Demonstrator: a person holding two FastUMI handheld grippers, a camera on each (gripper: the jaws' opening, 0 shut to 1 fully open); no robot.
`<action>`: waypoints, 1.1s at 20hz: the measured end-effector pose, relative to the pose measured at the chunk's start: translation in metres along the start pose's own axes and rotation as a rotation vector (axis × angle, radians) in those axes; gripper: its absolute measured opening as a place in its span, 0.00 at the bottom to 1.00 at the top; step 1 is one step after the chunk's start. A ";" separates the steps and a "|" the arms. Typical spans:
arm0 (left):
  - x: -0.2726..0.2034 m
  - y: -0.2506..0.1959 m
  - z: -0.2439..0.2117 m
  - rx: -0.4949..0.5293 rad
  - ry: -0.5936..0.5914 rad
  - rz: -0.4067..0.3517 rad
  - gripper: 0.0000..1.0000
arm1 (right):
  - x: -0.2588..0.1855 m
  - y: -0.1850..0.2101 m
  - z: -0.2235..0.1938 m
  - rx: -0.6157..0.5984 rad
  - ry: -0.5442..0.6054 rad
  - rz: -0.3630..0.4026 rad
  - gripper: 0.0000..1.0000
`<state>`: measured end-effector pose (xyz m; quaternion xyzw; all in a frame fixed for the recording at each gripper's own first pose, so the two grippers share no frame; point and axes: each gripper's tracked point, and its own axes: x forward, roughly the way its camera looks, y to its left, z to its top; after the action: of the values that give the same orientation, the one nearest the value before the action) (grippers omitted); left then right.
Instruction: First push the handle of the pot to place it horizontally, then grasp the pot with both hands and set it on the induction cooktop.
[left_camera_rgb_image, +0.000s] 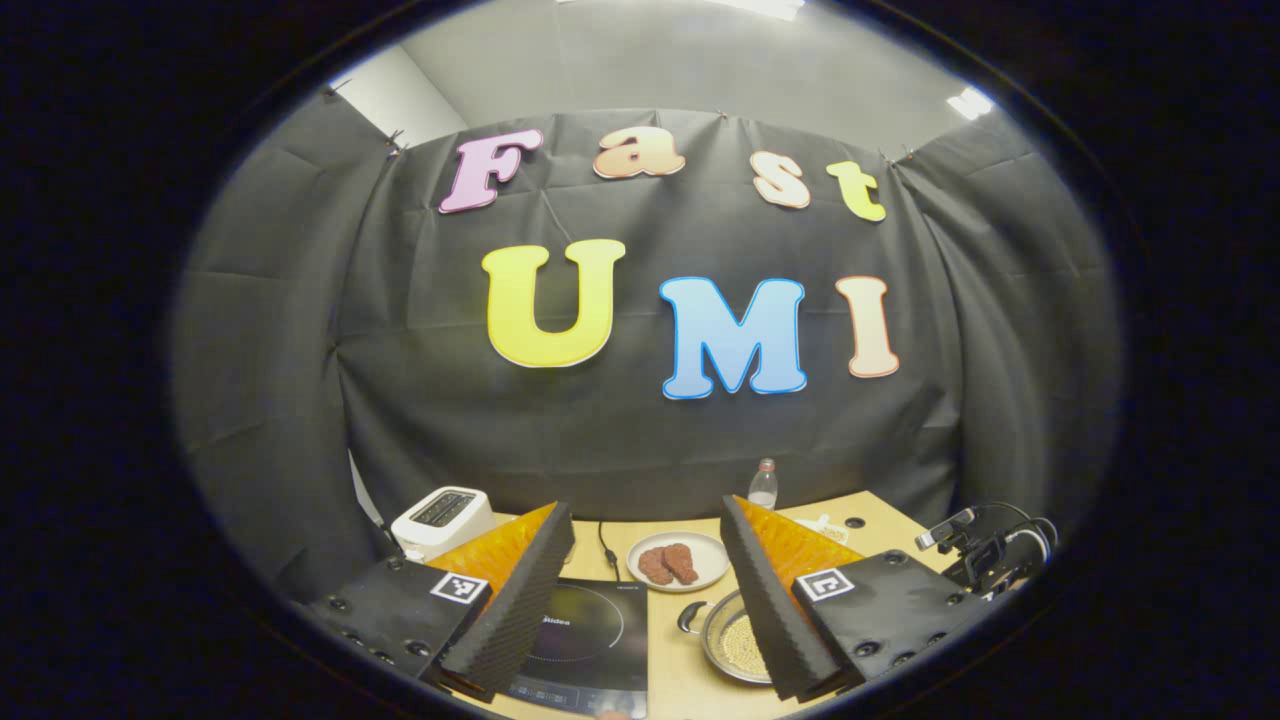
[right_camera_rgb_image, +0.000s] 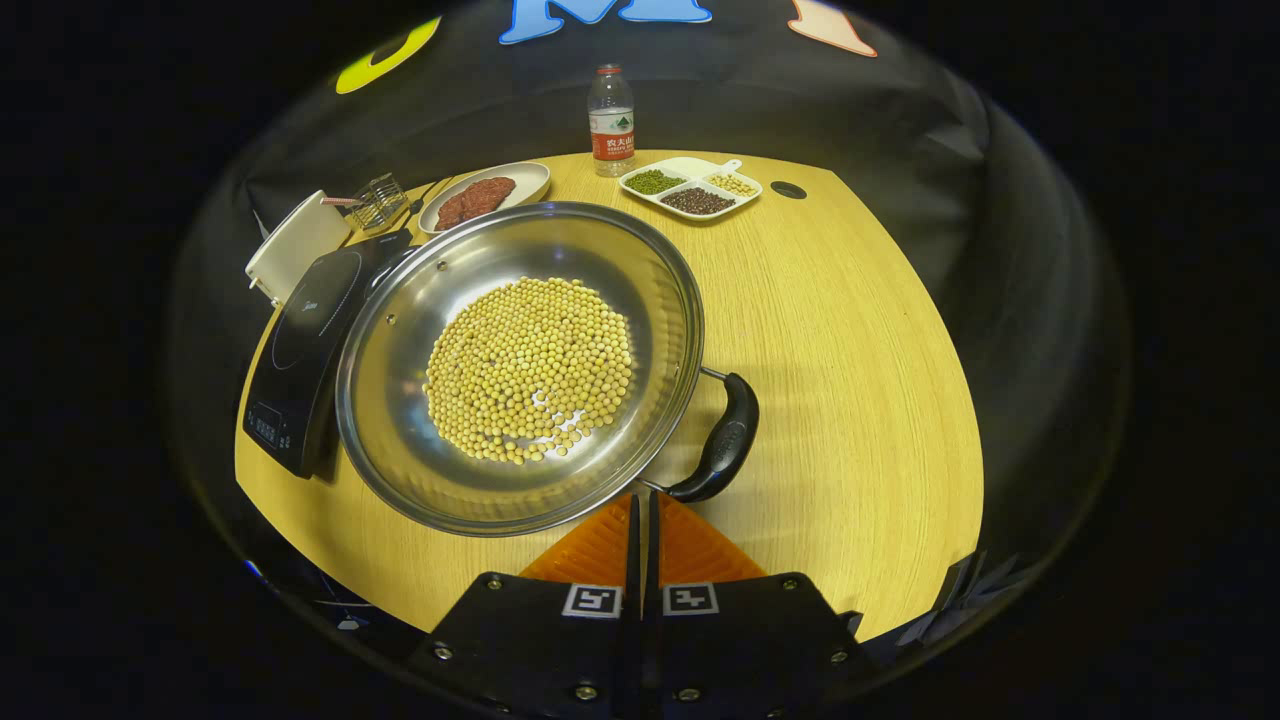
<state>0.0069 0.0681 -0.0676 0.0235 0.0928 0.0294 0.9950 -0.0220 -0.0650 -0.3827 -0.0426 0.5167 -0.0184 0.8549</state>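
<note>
A steel pot (right_camera_rgb_image: 400, 440) holding yellow beans (right_camera_rgb_image: 530, 370) stands on the wooden table (right_camera_rgb_image: 850, 350). Its black handle (right_camera_rgb_image: 728, 440) curves along the rim on the right. The black induction cooktop (right_camera_rgb_image: 305, 345) lies just left of the pot. My right gripper (right_camera_rgb_image: 640, 505) is shut with nothing in it; its tips sit at the pot's near rim, beside the handle's lower end. In the left gripper view, my left gripper (left_camera_rgb_image: 646, 510) stands wide open above the table, with the cooktop (left_camera_rgb_image: 585, 640) and the pot (left_camera_rgb_image: 735, 640) below between its fingers.
Behind the pot are a plate of meat (right_camera_rgb_image: 480, 195), a water bottle (right_camera_rgb_image: 611, 120) and a divided dish of beans (right_camera_rgb_image: 690, 188). A white toaster (right_camera_rgb_image: 295, 245) and a wire rack (right_camera_rgb_image: 378, 200) stand at the far left. A black device with cables (left_camera_rgb_image: 985, 550) sits at the table's right.
</note>
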 end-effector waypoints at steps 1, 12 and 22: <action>0.000 0.000 -0.001 0.002 0.000 -0.002 0.96 | 0.002 -0.003 0.002 -0.012 -0.002 -0.005 0.01; 0.005 -0.003 -0.004 0.013 0.009 0.005 0.96 | 0.020 -0.029 0.025 -0.085 0.010 -0.046 0.01; 0.012 -0.007 -0.006 0.016 0.025 0.027 0.98 | 0.036 -0.046 0.045 -0.090 0.010 -0.056 0.01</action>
<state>0.0174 0.0626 -0.0761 0.0324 0.1052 0.0422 0.9930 0.0356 -0.1108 -0.3895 -0.0953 0.5198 -0.0193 0.8488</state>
